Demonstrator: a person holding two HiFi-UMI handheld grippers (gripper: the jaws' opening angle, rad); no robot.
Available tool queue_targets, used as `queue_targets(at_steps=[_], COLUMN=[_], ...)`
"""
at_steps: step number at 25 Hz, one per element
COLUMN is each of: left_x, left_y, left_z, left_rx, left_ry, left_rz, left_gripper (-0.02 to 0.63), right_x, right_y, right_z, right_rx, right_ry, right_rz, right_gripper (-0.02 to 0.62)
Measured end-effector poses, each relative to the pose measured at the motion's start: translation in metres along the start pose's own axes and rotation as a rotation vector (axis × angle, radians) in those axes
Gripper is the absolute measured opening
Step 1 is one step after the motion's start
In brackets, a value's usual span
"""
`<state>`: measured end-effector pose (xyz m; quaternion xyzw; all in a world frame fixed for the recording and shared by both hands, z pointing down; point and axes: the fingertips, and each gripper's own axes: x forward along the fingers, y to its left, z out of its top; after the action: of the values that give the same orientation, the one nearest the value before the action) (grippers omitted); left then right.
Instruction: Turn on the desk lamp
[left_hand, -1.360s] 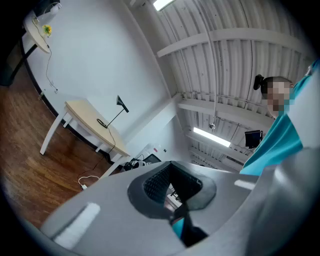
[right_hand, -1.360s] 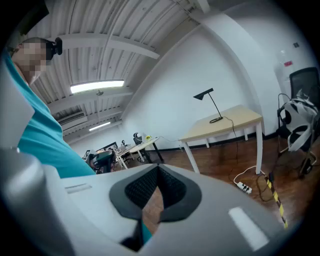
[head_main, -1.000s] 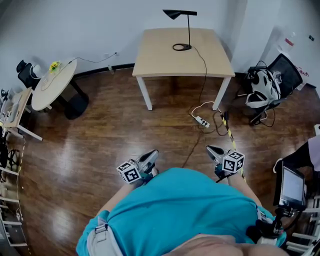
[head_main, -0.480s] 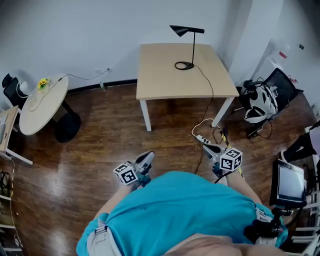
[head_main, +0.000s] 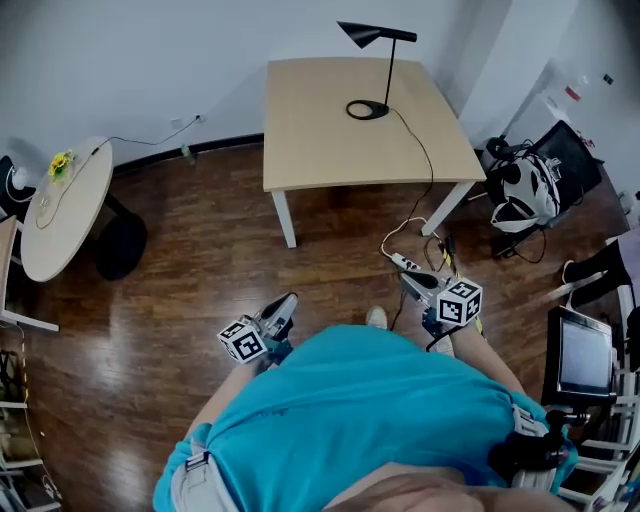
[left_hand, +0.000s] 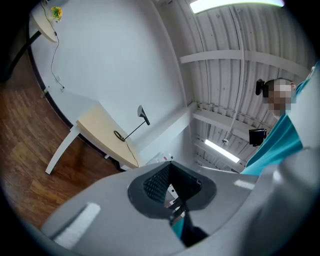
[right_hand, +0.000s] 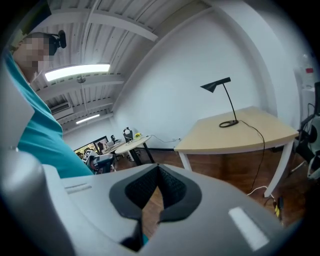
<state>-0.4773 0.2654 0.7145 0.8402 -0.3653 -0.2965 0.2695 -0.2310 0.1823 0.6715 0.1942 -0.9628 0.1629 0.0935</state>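
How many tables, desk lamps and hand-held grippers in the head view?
Tables: 2 (square table, round table)
Desk lamp: 1
Hand-held grippers: 2 (left hand-held gripper, right hand-held gripper)
Total: 5

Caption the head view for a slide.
Left gripper and right gripper, both shut, well short of the desk lamp.
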Motion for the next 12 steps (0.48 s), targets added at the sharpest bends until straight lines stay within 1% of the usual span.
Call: queue_targets(at_steps=[2,4,6,8,10,12], left_x=[0.055,0.124,0.181,0.229,0.281,0.344], left_y=[0.007,0.01,0.021,0.035,0.043,0.049], left_z=[-0.01,-0.014,-0.011,-0.01,-0.018,-0.025], left_rx=[0.018,0.051,0.094,0.126,0.14,0.151], left_ry=[0.013,0.011,-0.019,-0.055,-0.065,-0.049], left_rz=[0.036,0.075,0.117,0.15,0.156,0.144], left_gripper=[0.003,0.003,0.003,0.003,0.003,0.003], right_x=[-0.011,-0.029,-0.038,-0.04,-0.048,-0.059], right_y=[-0.06,-0.132,-0.195,-0.246,-0.29,-0.338], right_z=[0.015,0.037,0.058,0.078,0.104,0.14], right_rx=[0.02,0.04,0.038,0.018,-0.014,-0.051], right_ry=[-0.011,-0.029,-0.05,-0.066,-0.076,-0.094], right_rz=[0.035,0.071,0.105,0.132,0.152,0.169], right_gripper=[0.002,0.002,0.002,0.002,0.002,0.002])
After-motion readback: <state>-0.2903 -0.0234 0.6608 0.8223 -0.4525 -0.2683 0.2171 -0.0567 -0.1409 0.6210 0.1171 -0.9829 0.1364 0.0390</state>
